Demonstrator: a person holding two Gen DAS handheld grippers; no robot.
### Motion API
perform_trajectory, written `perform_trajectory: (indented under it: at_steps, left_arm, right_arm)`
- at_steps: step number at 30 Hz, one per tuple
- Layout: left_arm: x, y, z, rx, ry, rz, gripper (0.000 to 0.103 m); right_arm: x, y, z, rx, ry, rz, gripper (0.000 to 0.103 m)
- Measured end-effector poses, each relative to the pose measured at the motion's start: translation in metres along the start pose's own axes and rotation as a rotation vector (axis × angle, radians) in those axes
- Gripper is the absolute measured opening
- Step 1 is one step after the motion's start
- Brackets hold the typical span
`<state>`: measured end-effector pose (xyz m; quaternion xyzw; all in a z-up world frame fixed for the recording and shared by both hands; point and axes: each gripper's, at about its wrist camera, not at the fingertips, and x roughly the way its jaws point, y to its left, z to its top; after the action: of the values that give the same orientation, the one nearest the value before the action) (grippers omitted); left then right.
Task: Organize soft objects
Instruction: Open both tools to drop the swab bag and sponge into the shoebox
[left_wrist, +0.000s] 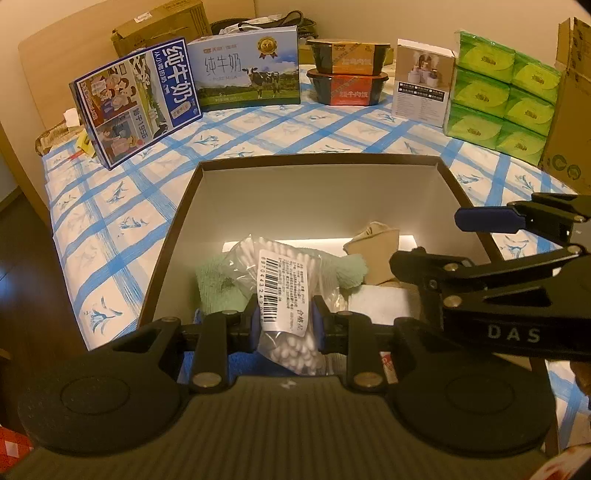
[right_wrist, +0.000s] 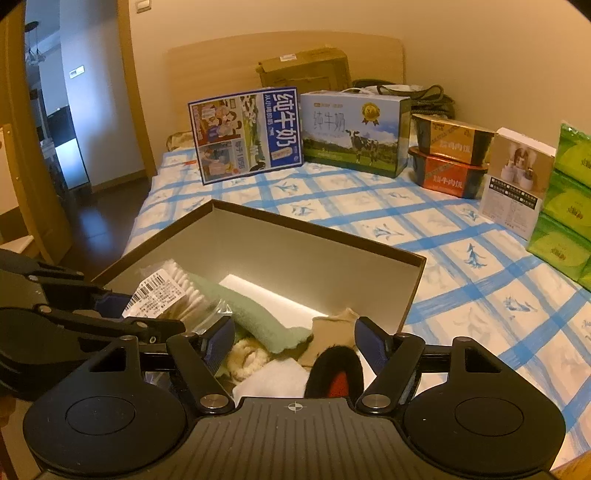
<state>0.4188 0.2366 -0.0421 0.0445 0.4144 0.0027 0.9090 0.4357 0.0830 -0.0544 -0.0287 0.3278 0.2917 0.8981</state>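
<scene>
With the left gripper (left_wrist: 283, 322) pinching the bag of cotton swabs (left_wrist: 284, 291) over the box (left_wrist: 207, 206) at six o'clock, lower it before letting go, keeping the wide-open, empty right gripper (right_wrist: 294, 341) clear.

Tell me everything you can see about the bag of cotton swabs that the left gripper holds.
The bag of cotton swabs is a clear, crinkly plastic pouch packed with white-tipped swabs. A white label with a barcode and small print covers its front. The left gripper is closed on its lower half, one blue pad on each side. It stands tilted over the open box, its upper end in front of the green towel that lies inside.
</scene>
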Motion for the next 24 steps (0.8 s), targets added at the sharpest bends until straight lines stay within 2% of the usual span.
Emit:
perform_trajectory:
  at_steps: [10,12,14,17,24]
  left_arm:
    - [-0.003,0.0,-0.003,0.0,-0.009,0.005,0.026]
    - [-0.005,-0.001,-0.003,0.001,-0.032,0.009,0.032]
    - [-0.007,-0.003,-0.003,0.001,-0.056,0.012,0.052]
    - [-0.014,-0.004,-0.004,-0.001,-0.084,0.029,0.064]
    - [-0.024,0.001,-0.008,-0.052,-0.059,0.009,0.064]
  right_arm:
    - [-0.01,0.001,-0.01,-0.021,0.008,-0.005,0.072]
    - [-0.01,0.0,-0.011,-0.015,0.008,-0.006,0.072]
    - [-0.011,-0.001,-0.011,-0.009,0.004,-0.005,0.072]
    - [-0.015,-0.002,-0.01,-0.008,-0.001,0.001,0.072]
    - [-0.033,0.0,-0.011,-0.004,-0.009,0.023,0.072]
